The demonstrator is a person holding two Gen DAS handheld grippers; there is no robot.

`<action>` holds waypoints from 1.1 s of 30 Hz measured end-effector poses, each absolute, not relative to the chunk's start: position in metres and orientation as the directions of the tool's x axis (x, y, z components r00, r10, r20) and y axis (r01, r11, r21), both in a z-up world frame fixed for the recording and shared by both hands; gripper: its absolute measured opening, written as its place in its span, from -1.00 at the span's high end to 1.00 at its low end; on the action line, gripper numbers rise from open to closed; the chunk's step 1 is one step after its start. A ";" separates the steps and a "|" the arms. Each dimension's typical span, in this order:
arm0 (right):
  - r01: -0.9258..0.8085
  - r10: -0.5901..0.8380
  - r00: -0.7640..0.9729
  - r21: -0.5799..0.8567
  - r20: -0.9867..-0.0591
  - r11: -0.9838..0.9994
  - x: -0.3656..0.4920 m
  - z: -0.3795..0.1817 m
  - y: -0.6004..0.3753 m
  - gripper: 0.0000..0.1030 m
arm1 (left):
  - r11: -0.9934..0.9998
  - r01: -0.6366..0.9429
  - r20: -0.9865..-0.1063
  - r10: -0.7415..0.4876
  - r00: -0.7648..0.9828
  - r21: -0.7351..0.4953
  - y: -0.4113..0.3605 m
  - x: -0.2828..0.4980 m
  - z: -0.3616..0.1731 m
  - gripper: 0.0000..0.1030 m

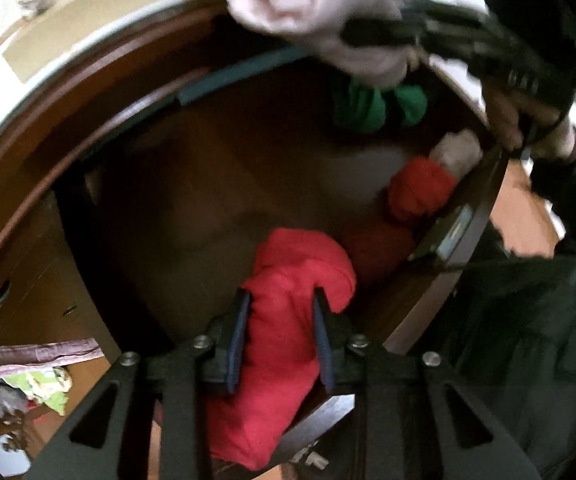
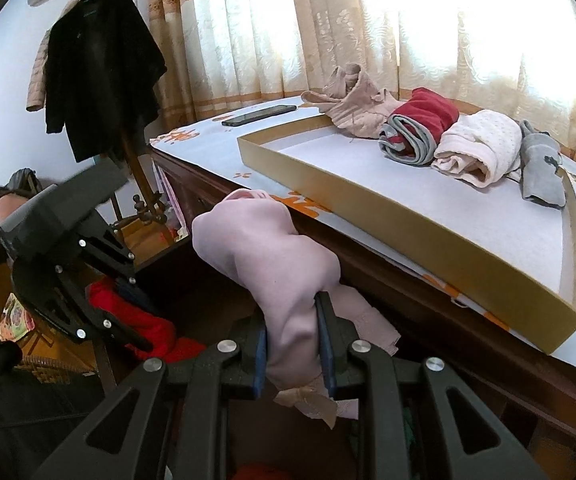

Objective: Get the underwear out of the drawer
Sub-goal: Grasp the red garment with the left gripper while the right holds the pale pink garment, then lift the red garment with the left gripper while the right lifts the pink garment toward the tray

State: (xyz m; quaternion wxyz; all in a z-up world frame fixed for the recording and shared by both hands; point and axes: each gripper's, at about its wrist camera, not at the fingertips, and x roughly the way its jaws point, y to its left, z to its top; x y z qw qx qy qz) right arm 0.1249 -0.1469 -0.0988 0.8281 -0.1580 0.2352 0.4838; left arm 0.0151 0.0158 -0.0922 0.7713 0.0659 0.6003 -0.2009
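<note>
My left gripper (image 1: 281, 300) points down into the open wooden drawer (image 1: 135, 128) and is shut on a rolled red pair of underwear (image 1: 288, 280), its blue pads pressing both sides. Another red roll (image 1: 418, 190), a green roll (image 1: 368, 106) and a pale roll (image 1: 458, 152) lie along the drawer's right side. My right gripper (image 2: 292, 322) is shut on a pale pink roll of underwear (image 2: 263, 240), held above the drawer beside the tabletop; that pink roll (image 1: 308, 4) also shows at the top of the left wrist view.
A shallow tan box lid (image 2: 368, 204) sits on the tabletop with several rolled garments (image 2: 476, 148) at its far side. A phone (image 2: 259, 115) lies behind it. A dark coat (image 2: 99, 76) hangs on a stand at the left, curtains behind.
</note>
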 end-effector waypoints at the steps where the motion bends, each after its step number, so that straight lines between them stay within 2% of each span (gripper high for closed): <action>1: -0.874 0.727 0.423 -0.033 -0.540 0.484 0.125 -0.099 -0.147 0.54 | 0.912 0.387 -0.943 -0.238 0.232 -0.135 0.016 0.014 -0.087 0.46; 16: -0.850 0.727 0.459 -0.012 -0.510 0.527 0.120 -0.096 -0.158 0.54 | 0.931 0.305 -0.815 -0.332 0.475 -0.202 0.023 0.014 -0.056 0.47; 33: -0.832 0.728 0.487 -0.004 -0.483 0.554 0.117 -0.089 -0.164 0.54 | 0.938 0.244 -0.686 -0.347 0.640 -0.246 0.035 -0.006 -0.033 0.47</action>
